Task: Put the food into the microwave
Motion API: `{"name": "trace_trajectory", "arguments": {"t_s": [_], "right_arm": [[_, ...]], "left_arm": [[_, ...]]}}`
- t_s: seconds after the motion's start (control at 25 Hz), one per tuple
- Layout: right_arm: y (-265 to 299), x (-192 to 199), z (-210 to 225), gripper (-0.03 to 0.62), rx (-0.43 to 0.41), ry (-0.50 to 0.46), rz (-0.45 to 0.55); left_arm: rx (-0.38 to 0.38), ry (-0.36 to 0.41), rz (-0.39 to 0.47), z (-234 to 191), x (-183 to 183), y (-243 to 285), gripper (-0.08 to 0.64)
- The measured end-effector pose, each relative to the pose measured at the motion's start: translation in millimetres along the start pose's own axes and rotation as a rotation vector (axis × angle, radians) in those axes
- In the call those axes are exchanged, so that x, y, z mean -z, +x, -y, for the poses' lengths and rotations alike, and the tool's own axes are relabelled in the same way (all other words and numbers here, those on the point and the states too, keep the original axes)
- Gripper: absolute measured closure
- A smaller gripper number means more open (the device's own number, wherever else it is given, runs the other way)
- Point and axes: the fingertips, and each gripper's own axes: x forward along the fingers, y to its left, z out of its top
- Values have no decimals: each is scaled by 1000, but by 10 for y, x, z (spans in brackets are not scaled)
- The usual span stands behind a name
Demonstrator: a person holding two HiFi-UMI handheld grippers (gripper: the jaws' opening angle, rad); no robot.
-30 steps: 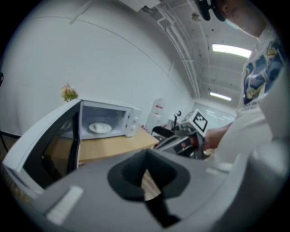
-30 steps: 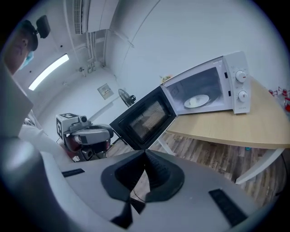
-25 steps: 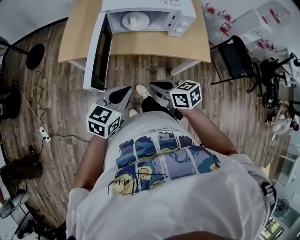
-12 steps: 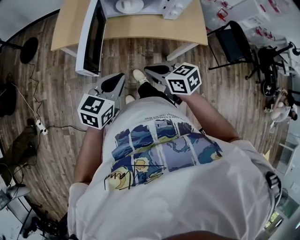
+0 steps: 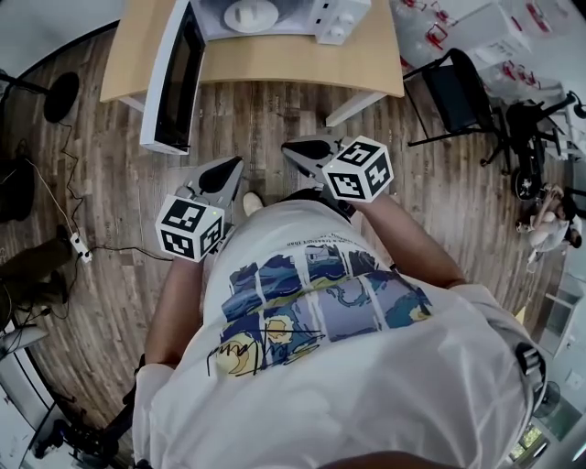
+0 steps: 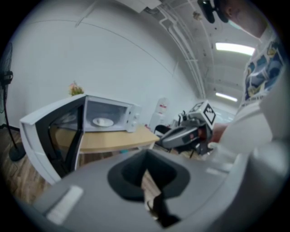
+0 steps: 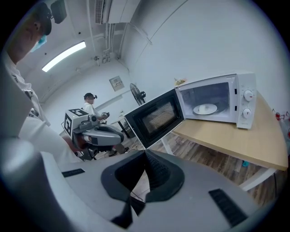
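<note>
Food isn't showing as a separate item anywhere. The closest candidate is one white round disc [image 7: 205, 108] lying flat inside the microwave [image 5: 302, 13], at the top centre of the head view. I can't tell whether it is a plate with food on it or just the turntable.

If it's a plate, I'd judge it stiff, light to medium in weight, glazed and so a bit slippery, and breakable if it knocks the cavity wall. Take it at the near rim, pinching top and underside, and keep it level so nothing slides off.

You're standing back from the desk [image 5: 275, 69] with open floor in between. The microwave door [image 5: 172, 78] is hanging wide open at the upper left.

You're holding the left gripper [image 5: 227, 168] and the right gripper [image 5: 298, 147] at mid frame, both pointing toward the desk and well apart from it. Left jaws are sitting together with nothing between them. Right jaws are also together and carrying nothing.

Counts:
- one microwave
- one door
- one white disc
- two knobs [image 7: 248, 95] on the microwave's panel
- one desk
- two grippers, each with one marker cube
- one black chair [image 5: 456, 92] at the upper right
- one other person [image 7: 90, 105] far back in the right gripper view
</note>
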Motion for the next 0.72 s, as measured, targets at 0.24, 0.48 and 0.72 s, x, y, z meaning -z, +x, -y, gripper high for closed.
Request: {"name": "trace_trajectory", "arguments": {"t_s": [0.24,0.48,0.72], "right_arm": [[-390,-23,175,584,11,-63,9],[-1098,243,512,586,55,-78,17],[-1752,492,899,586,85,-62,38]], "left_arm": [[-15,-13,-42,132,-66,376,552],[31,11,-67,658,-235,1026,552],[52,-40,-69,1152,-291,1570,552]]}}
